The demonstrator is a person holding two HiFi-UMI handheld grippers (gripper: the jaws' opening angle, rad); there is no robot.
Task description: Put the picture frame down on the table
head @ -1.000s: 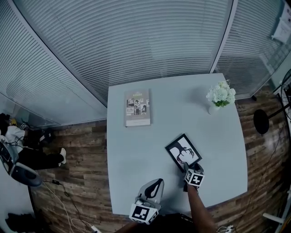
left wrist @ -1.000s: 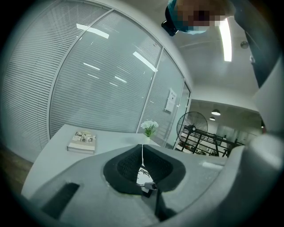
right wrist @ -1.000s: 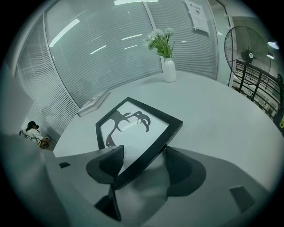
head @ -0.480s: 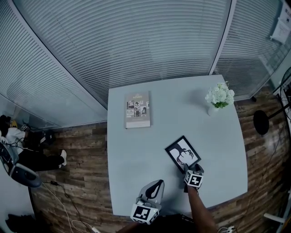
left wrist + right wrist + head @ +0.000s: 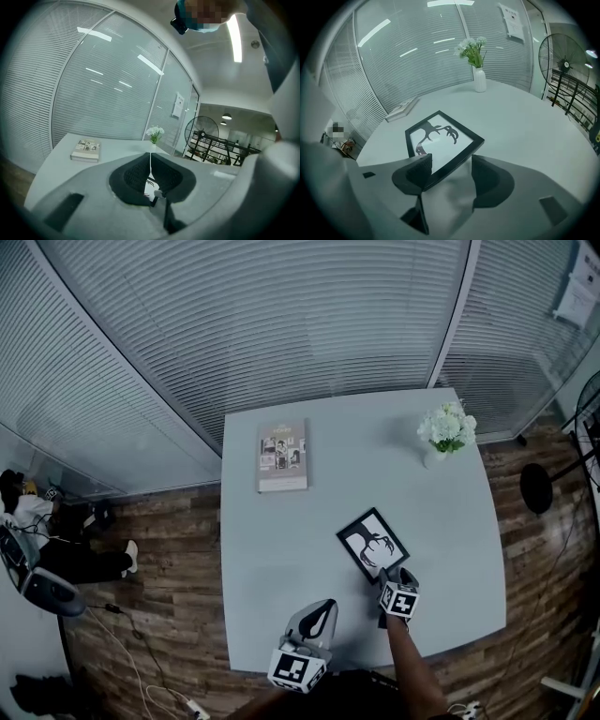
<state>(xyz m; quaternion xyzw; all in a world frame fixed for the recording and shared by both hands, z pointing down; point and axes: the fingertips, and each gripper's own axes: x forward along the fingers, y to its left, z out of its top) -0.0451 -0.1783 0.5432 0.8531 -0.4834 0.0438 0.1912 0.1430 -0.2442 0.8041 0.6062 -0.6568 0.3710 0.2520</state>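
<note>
The pale table (image 5: 267,559) carries everything, and it has room to spare, so a fall off its edge looks unlikely from where things lie. The book (image 5: 282,457) sits flat toward the far left, and the white vase of flowers (image 5: 446,432) stands at the far right corner. Both are well apart from the work and look safe unless an arm swings wide. The picture frame (image 5: 372,544) lies on the table right of centre, turned at an angle, and seems to rest flat. Its near corner, though, reaches in between the jaws of the right gripper (image 5: 392,576), so that corner's contact with the table cannot be confirmed. Those jaws stand apart with the frame's corner (image 5: 440,138) between them. The left-hand pad looks to be touching or overlapping the frame's edge, and the other pad is clear of it. That is where I judge the main risk to be: if the gripper draws back at a slant, the pad could catch the edge and drag or spin the frame across the smooth top, or lift the corner and let it slap down. The left gripper (image 5: 322,613) hovers near the table's near edge with its jaws pressed together on nothing, a small hazard only if it drifts toward the frame.
</note>
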